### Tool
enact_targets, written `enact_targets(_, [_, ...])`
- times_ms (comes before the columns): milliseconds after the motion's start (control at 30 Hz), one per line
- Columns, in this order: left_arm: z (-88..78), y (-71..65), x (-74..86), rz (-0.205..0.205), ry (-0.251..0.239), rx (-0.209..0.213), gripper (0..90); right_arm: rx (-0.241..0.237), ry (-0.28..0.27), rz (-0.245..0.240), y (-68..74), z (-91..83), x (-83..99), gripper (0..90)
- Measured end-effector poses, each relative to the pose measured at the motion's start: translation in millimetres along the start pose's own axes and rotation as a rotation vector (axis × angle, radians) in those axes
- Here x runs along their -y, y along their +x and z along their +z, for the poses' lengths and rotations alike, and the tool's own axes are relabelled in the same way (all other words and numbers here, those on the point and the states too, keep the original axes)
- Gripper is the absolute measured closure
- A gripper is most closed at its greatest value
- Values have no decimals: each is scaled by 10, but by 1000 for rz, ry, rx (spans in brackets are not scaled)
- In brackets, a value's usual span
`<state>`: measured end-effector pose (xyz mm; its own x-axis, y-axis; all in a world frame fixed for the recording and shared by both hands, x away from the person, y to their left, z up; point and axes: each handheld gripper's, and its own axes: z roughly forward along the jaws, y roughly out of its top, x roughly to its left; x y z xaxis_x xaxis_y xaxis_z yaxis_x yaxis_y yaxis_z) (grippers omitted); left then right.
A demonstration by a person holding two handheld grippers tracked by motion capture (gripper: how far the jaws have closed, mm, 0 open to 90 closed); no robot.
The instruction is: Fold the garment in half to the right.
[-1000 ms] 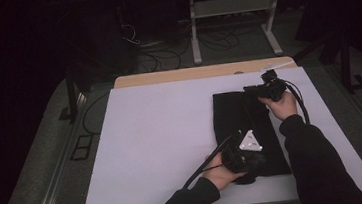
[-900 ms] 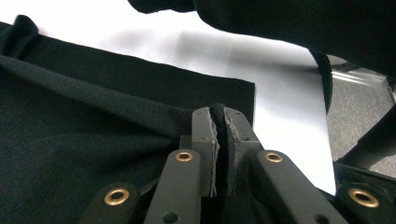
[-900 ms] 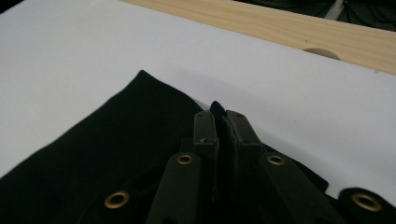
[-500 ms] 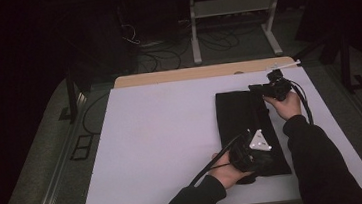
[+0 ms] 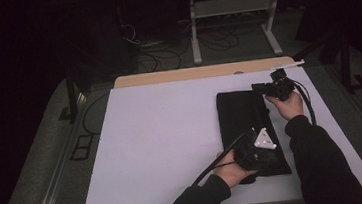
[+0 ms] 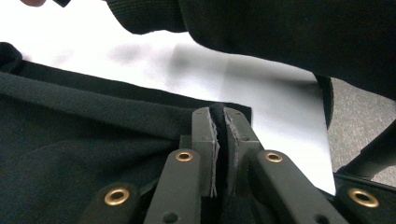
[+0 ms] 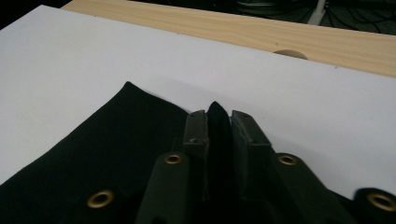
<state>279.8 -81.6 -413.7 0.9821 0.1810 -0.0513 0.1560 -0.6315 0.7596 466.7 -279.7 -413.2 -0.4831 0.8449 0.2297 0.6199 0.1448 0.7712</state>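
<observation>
A black cloth (image 5: 243,121) lies folded into a long strip on the right half of the white table (image 5: 162,134). My left gripper (image 5: 270,156) is at its near end, shut on a fold of the cloth (image 6: 84,140) close to a corner, as the left gripper view (image 6: 219,116) shows. My right gripper (image 5: 257,88) is at the far end. Its jaws have just been opening, and a ridge of the cloth (image 7: 107,140) still stands between its pads (image 7: 218,119), touching both.
A wooden board (image 5: 201,72) edges the far side of the table, with a notch (image 7: 289,53) in it. A metal stand (image 5: 234,21) and cables are on the floor beyond. The person's right sleeve (image 5: 321,169) lies over the near right of the table.
The left gripper has shifted slightly right along the near end of the cloth. The cloth's far end now lies narrower and flatter. The right hand has barely moved.
</observation>
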Motion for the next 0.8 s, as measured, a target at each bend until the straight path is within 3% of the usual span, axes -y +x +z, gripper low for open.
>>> enact_targets(267, [31, 2, -27, 14, 14, -5, 825, 20, -35, 6, -28, -186, 38, 486])
enact_targets(400, [48, -15, -61, 10, 5, -10, 825, 21, -42, -9, -24, -279, 73, 334])
enact_targets(433, [46, -9, -71, 26, 17, -10, 825, 24, -47, -13, -26, -300, 81, 296])
enact_targets(467, [58, -22, -76, 12, 6, -13, 825, 26, -49, -14, -26, -323, 88, 252])
enact_targets(533, [59, -20, -92, 29, 23, -13, 825, 38, -49, -17, -31, -366, 100, 144])
enact_targets(800, [118, -59, -179, 40, 34, -18, 830, 43, -43, -27, -50, -539, 210, 22])
